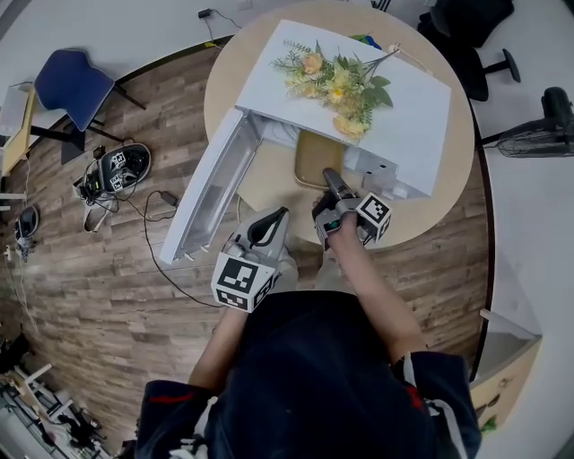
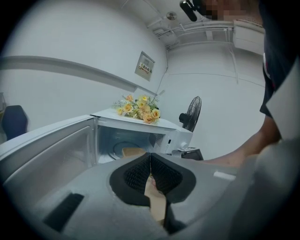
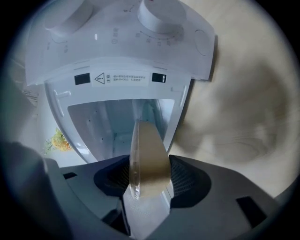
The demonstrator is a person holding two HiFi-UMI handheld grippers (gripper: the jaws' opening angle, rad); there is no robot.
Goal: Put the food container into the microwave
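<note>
The tan food container (image 1: 314,158) lies level in the mouth of the white microwave (image 1: 408,112), whose door (image 1: 211,193) hangs wide open to the left. My right gripper (image 1: 330,179) is shut on the container's near rim. In the right gripper view the container (image 3: 149,152) stands edge-on between the pads (image 3: 185,180), pointing into the cavity (image 3: 112,119) beside the knobs (image 3: 157,14). My left gripper (image 1: 279,215) is held back near the person's body, shut with nothing in it. The left gripper view shows its jaws (image 2: 150,161) closed together and the container (image 2: 133,151) inside the microwave.
A bunch of yellow flowers (image 1: 336,81) lies on top of the microwave, which stands on a round wooden table (image 1: 229,72). A blue chair (image 1: 67,81) and cables with gear (image 1: 117,170) are on the floor at left. A fan (image 1: 547,125) stands at right.
</note>
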